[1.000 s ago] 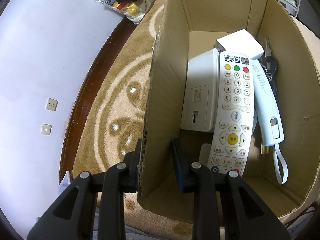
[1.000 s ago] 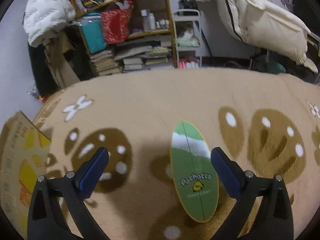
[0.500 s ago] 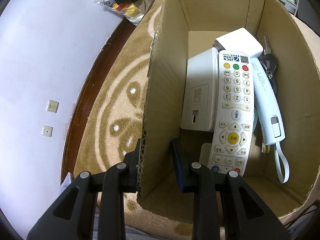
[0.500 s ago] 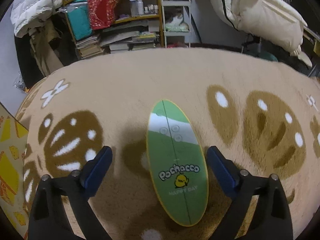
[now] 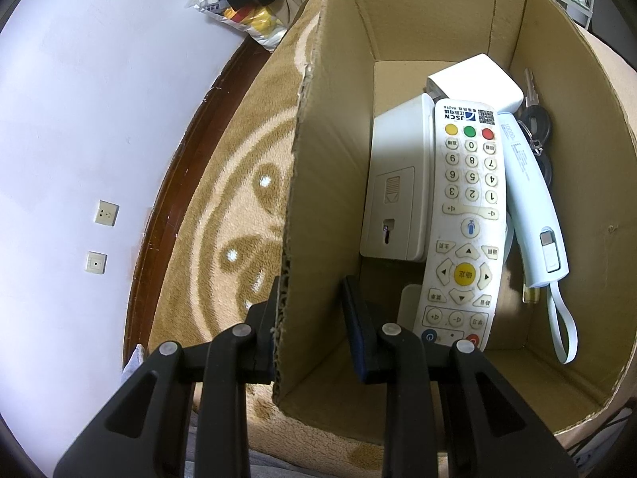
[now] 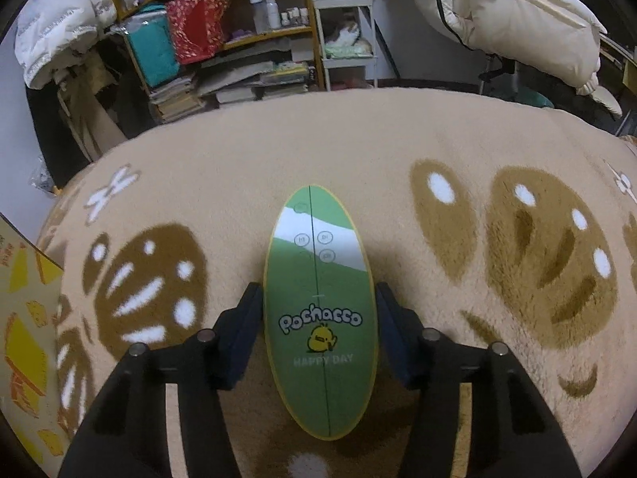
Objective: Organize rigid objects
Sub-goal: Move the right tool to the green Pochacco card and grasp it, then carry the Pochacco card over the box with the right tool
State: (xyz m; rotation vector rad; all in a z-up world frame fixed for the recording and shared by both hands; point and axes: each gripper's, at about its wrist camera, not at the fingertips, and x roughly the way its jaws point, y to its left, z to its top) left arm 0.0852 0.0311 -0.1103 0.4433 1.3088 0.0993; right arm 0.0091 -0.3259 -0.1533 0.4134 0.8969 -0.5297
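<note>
Green oval case lay flat on the rug, your right gripper straddling it, jaws nearly touching its edges; squeezing evenly at mid-length looked wisest. Your left gripper pinched the cardboard box wall. Inside lay a remote, white devices and keys.

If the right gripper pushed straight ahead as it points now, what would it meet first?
The right gripper already straddles the green oval Pochacco item, so that blocks the line at once. Beyond it only blanket shows, though depth is unclear.
</note>
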